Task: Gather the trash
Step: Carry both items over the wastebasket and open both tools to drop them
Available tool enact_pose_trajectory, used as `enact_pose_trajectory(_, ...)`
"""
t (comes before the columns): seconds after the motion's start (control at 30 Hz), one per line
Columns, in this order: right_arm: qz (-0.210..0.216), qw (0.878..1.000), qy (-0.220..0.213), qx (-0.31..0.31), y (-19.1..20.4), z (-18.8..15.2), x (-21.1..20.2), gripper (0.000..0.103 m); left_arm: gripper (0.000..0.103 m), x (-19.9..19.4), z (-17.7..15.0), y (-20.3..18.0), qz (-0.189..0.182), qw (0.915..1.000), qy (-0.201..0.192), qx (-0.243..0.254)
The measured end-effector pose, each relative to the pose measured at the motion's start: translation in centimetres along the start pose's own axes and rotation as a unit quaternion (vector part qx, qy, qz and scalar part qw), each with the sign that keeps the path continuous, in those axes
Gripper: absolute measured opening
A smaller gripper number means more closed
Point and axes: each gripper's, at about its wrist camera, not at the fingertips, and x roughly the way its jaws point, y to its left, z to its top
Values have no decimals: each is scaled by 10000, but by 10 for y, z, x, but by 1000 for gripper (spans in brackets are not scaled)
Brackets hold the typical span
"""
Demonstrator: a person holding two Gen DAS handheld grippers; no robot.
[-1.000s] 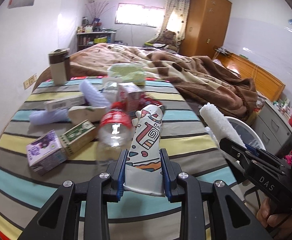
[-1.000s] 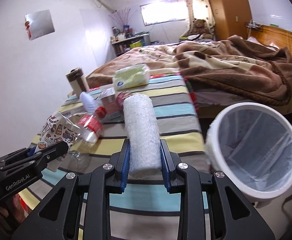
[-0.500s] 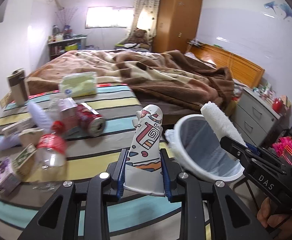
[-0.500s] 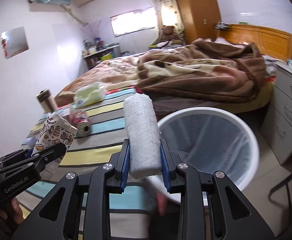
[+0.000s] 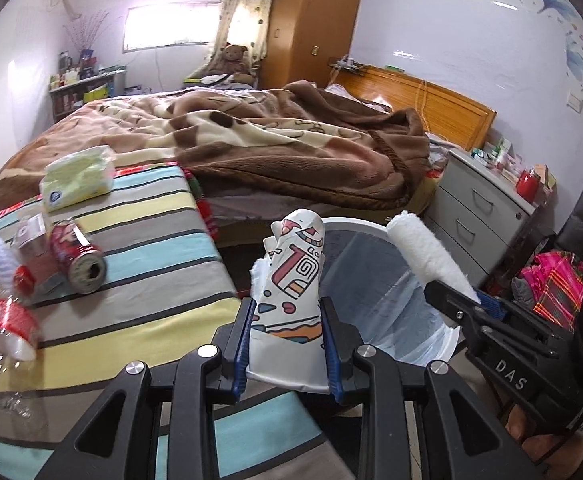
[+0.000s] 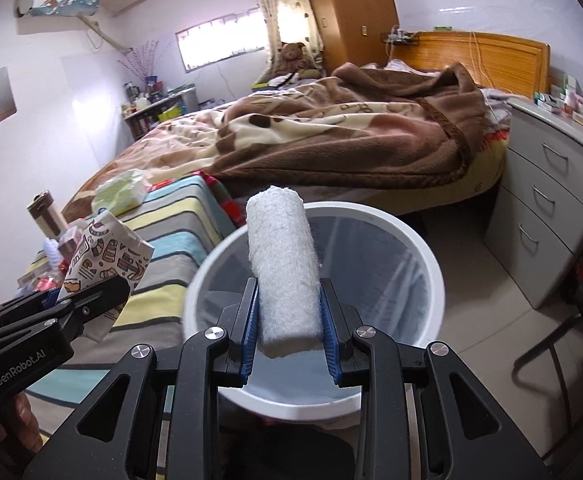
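**Both loads brought over the bin; release pending**

Since the earlier frames both views have swung off the littered striped surface toward the white round plastic waste bin with a clear liner (image 6: 395, 224), which now fills the lower centre of the right wrist view and sits centre right in the left wrist view (image 5: 355, 222).

Right tongs (image 6: 289, 320): clenched on the white fluffy cylindrical roll (image 6: 281, 268). Its long axis runs straight out along the fingers, up the frame, and its whole length lies over the bin mouth.

Left tongs (image 5: 287, 344): clenched on the crumpled white paper bag printed with coloured shapes (image 5: 291, 280). The bag stands upright between the blue pads. The bin rim lies just ahead and to the right of it, while the striped counter (image 5: 151, 312) edge is still beneath the tongs at lower left.

Judgement: the right hand is the nearer to release; opening there should drop the roll inside. The left needs a short carry rightward first, or the bag may catch the rim or fall on the counter.

Remaining litter, including a red drink can (image 5: 77, 260) and a clear plastic bottle with a red label (image 5: 9, 328), lies at left frame on the counter.
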Motion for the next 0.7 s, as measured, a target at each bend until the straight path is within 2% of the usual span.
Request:
enact_pose_trajectory(0.23, -66, 9999, 133, 47, -17, -1, 10, 29, 31, 22, 3, -24, 5, 9997, 144, 221)
enact_pose_trajectory(0.53, -201, 9992, 333, 45, -30, -2, 23, 31, 31, 52, 5, -37, -12, 9987, 393, 316)
enact_pose_trajectory(0.63, -223, 9991, 364, 27, -31, -4, 24, 34, 31, 56, 6, -36, -35, 9989, 407, 247)
enact_pose_trajectory(0.7, -262, 9990, 369, 13, -32, -4, 23, 43, 33, 57, 5, -35, -92, 9987, 444, 220)
